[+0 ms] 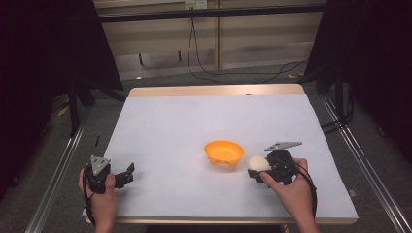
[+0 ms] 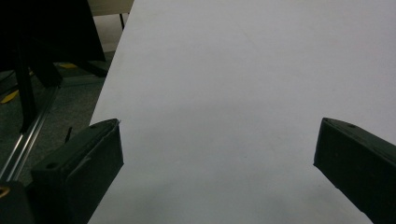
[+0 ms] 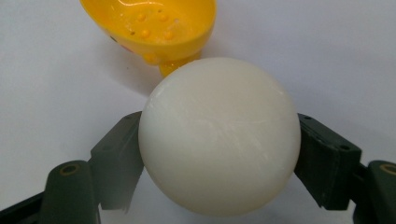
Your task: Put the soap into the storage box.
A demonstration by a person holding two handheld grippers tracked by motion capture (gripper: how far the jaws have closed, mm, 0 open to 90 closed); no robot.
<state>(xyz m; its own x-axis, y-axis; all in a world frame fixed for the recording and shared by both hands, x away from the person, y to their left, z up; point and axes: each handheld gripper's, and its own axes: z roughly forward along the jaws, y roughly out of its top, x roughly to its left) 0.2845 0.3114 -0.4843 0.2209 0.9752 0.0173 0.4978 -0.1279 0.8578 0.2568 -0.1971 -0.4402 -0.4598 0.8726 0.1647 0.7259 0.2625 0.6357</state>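
Note:
A white ball (image 1: 258, 162) sits between the jaws of my right gripper (image 1: 256, 168), which is shut on it just right of an orange bowl (image 1: 223, 152) near the table's middle front. In the right gripper view the ball (image 3: 219, 135) bulges between both black jaws, with the bowl (image 3: 154, 25) just beyond it, its inside dotted with small bumps. My left gripper (image 1: 127, 175) rests at the front left of the table, open, and in its own view (image 2: 217, 149) the jaws stand wide apart over bare white surface.
The table top (image 1: 194, 121) is a white sheet with a wooden edge at the far side. Metal rails run along the floor at both sides, and cables lie on the floor behind the table. Dark curtains hang left and right.

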